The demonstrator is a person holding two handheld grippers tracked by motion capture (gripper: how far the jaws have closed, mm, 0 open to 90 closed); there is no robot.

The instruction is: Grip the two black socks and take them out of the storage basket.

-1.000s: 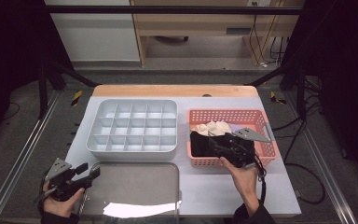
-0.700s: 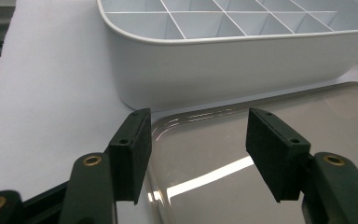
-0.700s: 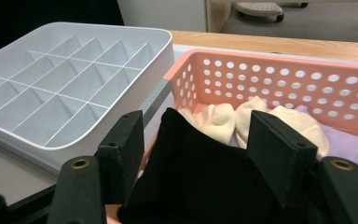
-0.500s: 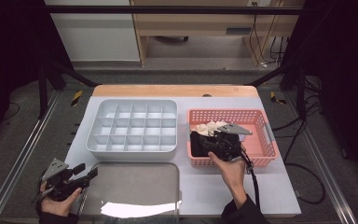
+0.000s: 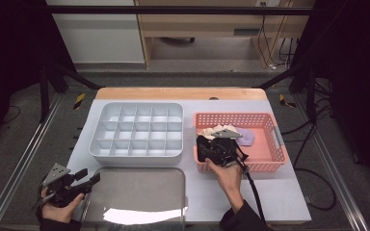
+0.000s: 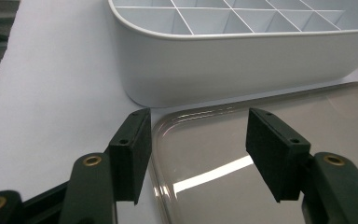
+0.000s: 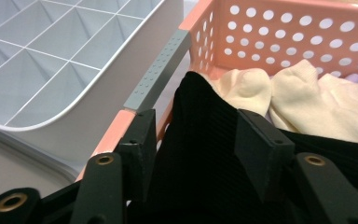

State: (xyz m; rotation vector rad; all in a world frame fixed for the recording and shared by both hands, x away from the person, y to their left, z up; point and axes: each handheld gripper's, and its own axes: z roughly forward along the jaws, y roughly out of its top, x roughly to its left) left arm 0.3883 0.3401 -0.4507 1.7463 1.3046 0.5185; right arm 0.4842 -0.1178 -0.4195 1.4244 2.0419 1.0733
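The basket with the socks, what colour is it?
The basket is salmon pink, clearest in the right gripper view.

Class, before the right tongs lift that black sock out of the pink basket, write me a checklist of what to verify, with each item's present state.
1. Black sock between the right tongs: ok; the jaws have just been closing around it.
2. Pads firmly pressing the sock: cannot tell; they stand close on either side.
3. Cream socks kept out of the grip: ok, they lie beyond the jaws.
4. Left jaw clear of the pink basket rim: not ok, it sits right at the rim.
5. Divided white tray ready with empty compartments: ok.
6. Left tongs out of the way: ok, open over the clear lid.
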